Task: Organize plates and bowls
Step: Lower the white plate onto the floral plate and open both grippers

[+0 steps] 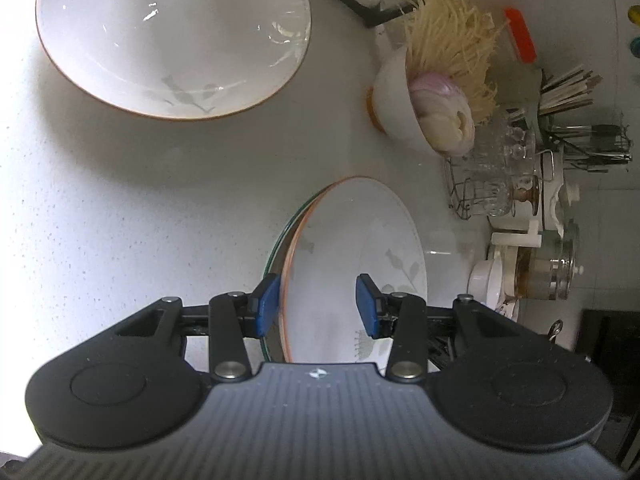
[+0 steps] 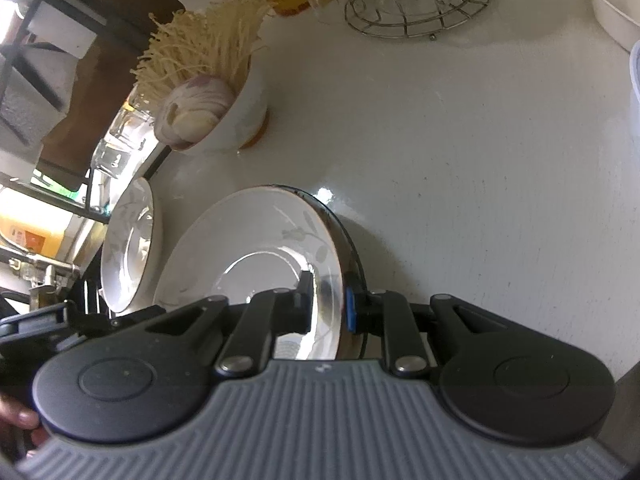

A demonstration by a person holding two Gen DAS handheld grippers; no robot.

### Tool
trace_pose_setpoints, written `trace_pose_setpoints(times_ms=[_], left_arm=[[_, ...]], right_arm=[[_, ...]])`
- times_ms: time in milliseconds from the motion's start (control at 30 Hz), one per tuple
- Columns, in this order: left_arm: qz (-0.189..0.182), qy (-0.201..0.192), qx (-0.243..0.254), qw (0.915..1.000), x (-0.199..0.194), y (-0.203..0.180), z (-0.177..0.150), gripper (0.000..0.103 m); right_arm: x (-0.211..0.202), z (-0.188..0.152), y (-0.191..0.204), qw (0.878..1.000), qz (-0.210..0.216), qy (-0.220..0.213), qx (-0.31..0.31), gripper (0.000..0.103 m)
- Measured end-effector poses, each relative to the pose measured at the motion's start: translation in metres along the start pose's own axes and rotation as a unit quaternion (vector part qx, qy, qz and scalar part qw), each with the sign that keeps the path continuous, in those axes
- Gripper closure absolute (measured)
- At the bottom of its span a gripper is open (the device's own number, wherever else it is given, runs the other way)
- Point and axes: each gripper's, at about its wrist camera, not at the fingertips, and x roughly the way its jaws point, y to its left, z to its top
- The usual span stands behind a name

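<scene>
In the left wrist view, a large white leaf-patterned bowl (image 1: pixel 172 36) with an orange rim sits on the white counter at the upper left. My left gripper (image 1: pixel 318 306) is open, its blue pads (image 1: pixel 267 306) straddling the rim of a white leaf-patterned plate (image 1: pixel 352 240) that lies on a glass plate (image 1: pixel 276 256). In the right wrist view, my right gripper (image 2: pixel 328 306) is shut on the rim of the stacked white plate (image 2: pixel 256 248). The other leaf-patterned dish (image 2: pixel 130 244) shows at the left.
A small white bowl (image 1: pixel 394 100) holds enoki mushrooms and a sliced onion (image 2: pixel 194 110). A wire rack of glassware (image 1: pixel 488 176), a chopstick holder (image 1: pixel 576 120), a glass jar (image 1: pixel 544 264) and a white container (image 2: pixel 612 4) stand around the white counter (image 1: pixel 120 208).
</scene>
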Motion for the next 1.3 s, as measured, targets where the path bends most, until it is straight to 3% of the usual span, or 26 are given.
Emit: trace_pose_setpoints(times_ms=[333, 533, 1000, 1067, 1300], left_arm=[[-0.014, -0.001, -0.063, 0.9979, -0.005, 0.012, 0.002, 0.056], [-0.002, 0.0, -0.065, 0.9979, -0.012, 0.014, 0.006, 0.056], [0.028, -0.036, 0.022, 0.9987, -0.033, -0.008, -0.017, 0.055], [0.039, -0.049, 0.043, 0.9971, -0.039, -0.012, -0.024, 0.055], [0.073, -0.099, 0.108, 0.9865, -0.063, -0.039, -0.052, 0.054]], right_arm=[[0.003, 0.007, 0.0, 1.0, 0.001, 0.019, -0.005, 0.085], [0.002, 0.012, 0.001, 1.0, 0.002, 0.017, -0.01, 0.084], [-0.017, -0.003, 0.014, 0.998, -0.033, -0.004, -0.061, 0.084], [-0.023, -0.005, 0.015, 0.996, -0.049, -0.018, -0.072, 0.084], [-0.056, -0.003, 0.019, 0.993, -0.036, -0.057, -0.097, 0.084]])
